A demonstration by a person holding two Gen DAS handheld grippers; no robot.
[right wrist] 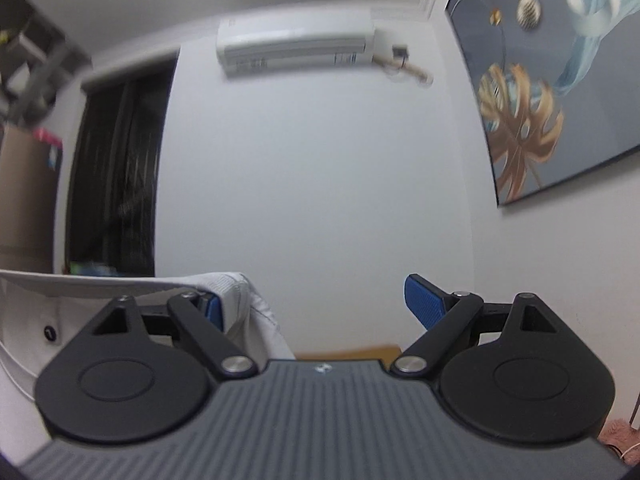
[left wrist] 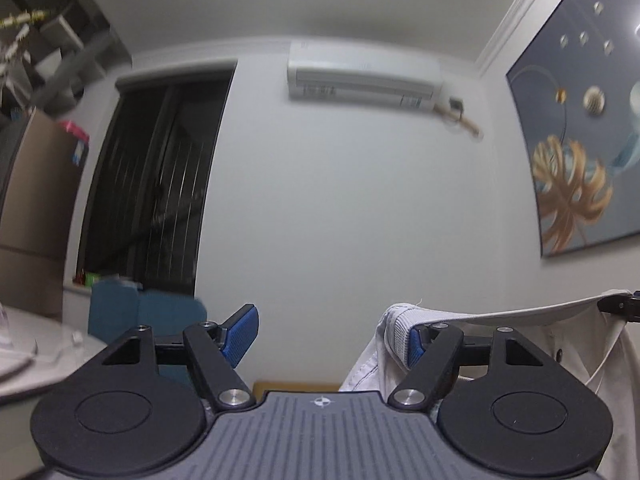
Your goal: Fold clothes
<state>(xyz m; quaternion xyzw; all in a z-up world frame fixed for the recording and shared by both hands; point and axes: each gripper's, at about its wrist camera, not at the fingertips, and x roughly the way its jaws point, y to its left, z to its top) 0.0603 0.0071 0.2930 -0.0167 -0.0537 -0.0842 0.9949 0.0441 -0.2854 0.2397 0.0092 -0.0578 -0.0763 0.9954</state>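
I have both grippers raised and looking at the far wall, with a white garment (left wrist: 500,332) strung between them. In the left wrist view the left gripper (left wrist: 332,338) has its fingers spread wide: the fabric's ribbed edge is draped over the right-hand blue pad (left wrist: 415,346) at lower right of the frame, while the other pad at lower centre stands bare, so nothing is pinched between them. The right gripper (right wrist: 316,306) mirrors this: its fingers are also wide apart, with cloth hooked over the left-hand pad (right wrist: 214,310) at lower left of its frame and the opposite pad free. So the garment's upper edge runs as a taut line from one gripper to the other, its long axis across me, and the body hangs below out of view; neither hand is nearer to it. I judge the cloth is hung on single fingers, not clamped, so it could slip if I tilt either wrist. No counter shows clearly. As for writing, I see a small round dark tag (right wrist: 50,333) on the fabric with a mark I cannot read, and the air conditioner (left wrist: 362,76) stickers are too blurred.
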